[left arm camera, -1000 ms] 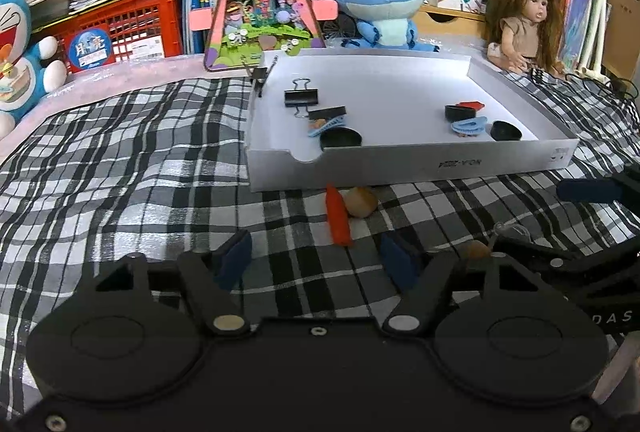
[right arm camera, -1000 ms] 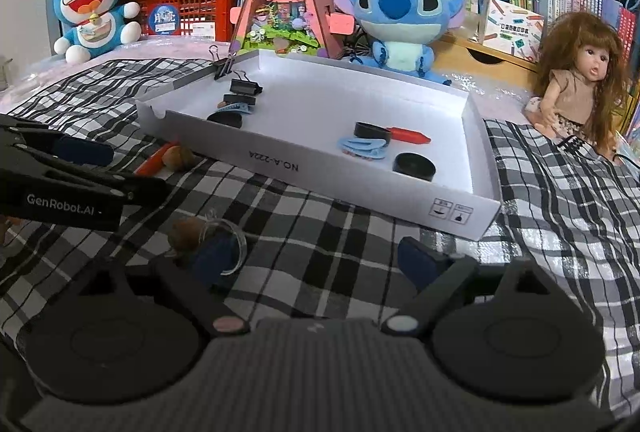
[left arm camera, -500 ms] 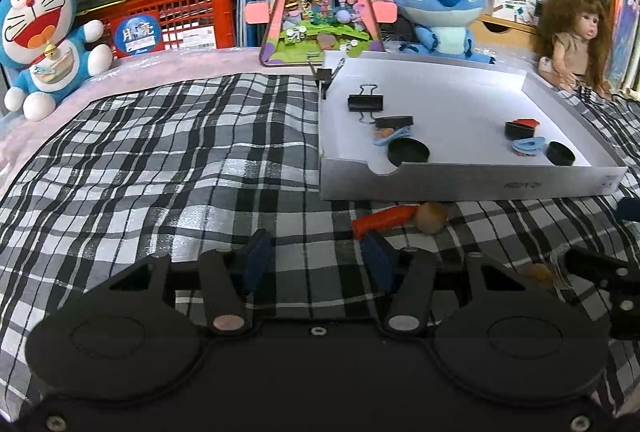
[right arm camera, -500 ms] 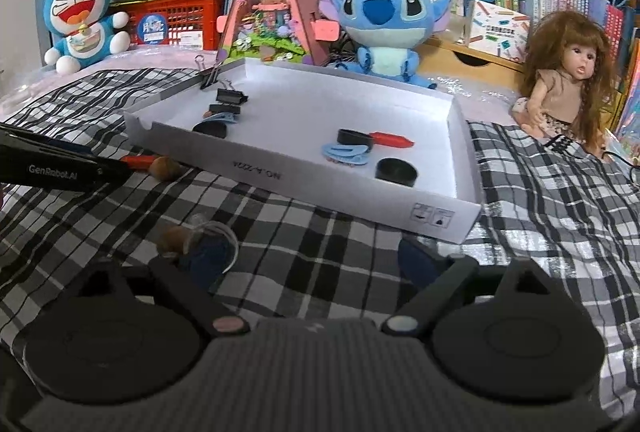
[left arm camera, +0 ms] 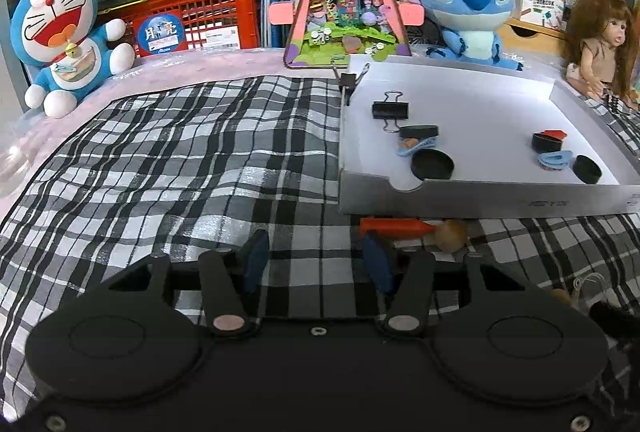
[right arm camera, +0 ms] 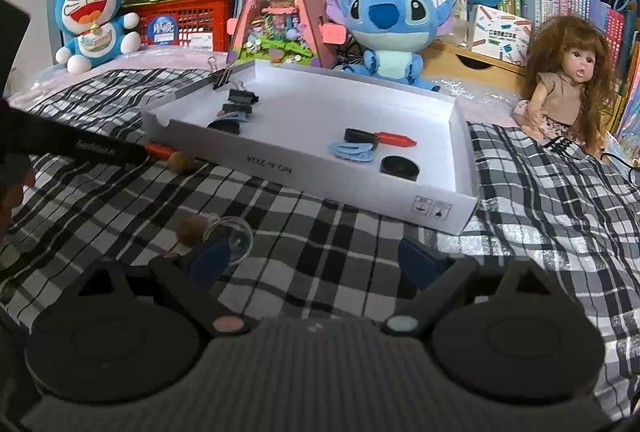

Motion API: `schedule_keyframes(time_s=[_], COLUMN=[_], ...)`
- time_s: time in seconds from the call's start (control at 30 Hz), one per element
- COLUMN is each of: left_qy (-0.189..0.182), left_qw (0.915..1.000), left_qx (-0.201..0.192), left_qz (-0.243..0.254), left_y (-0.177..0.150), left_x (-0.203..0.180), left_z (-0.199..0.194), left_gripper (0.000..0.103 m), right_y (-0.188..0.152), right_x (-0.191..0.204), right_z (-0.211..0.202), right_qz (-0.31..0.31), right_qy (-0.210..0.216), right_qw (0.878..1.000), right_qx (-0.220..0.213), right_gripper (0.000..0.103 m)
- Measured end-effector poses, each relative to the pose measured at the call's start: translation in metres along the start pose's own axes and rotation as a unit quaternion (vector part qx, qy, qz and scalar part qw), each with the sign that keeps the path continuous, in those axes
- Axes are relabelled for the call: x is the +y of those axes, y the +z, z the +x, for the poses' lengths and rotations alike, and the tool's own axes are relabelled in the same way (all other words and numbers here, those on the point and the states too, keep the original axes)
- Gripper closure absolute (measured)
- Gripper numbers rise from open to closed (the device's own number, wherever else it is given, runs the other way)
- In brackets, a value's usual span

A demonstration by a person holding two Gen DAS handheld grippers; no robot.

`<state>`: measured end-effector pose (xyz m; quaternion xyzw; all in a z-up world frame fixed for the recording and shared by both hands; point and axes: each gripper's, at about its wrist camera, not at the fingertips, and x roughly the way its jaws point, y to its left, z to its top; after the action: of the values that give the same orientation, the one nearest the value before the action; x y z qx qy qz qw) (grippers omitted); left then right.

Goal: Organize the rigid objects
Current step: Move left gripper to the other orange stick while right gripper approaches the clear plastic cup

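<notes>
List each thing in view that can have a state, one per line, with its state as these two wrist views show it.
white tray: upright, partly filled
binder clip: lying flat inside the tray
second binder clip: clamped on the tray's corner
red marker: lying on the cloth outside the tray
left gripper: fingers apart, just been closing, nothing between them
right gripper: fingers wide apart, holding nothing

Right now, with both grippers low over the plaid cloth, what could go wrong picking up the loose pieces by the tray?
The red crayon-like piece lies tight against the white tray wall, so the left gripper may bump the tray. The brown nut beside it could roll off. The clear ring near the right gripper is hard to see.
</notes>
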<state>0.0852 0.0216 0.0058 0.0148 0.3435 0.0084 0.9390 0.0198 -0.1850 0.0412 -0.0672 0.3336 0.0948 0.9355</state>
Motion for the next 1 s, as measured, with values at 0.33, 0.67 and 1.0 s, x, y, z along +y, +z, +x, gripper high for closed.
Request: schedule_keyframes(time_s=[0.33, 0.67, 1.0], left_qy=[-0.014, -0.05, -0.059], left_qw=[0.999, 0.9985, 0.9978], left_qx=[-0.015, -0.012, -0.022], left_qz=[0.041, 0.019, 0.021], left_y=[-0.007, 0.0, -0.003], left_x=[-0.018, -0.029, -0.036], left_z=[-0.012, 0.002, 0.005], left_gripper=[0.052, 0.055, 0.061], right_y=[-0.002, -0.002, -0.002], right_x=[0.017, 0.024, 0.022], right_z=[-0.001, 0.003, 0.005], right_qz=[-0.022, -0.032, -0.021], right_qy=[0.035, 0.048, 0.049], right_qw=[0.999, 0.998, 0.999], right_qx=[-0.004, -0.006, -0.009], right_gripper=[0.012, 0.029, 0.043])
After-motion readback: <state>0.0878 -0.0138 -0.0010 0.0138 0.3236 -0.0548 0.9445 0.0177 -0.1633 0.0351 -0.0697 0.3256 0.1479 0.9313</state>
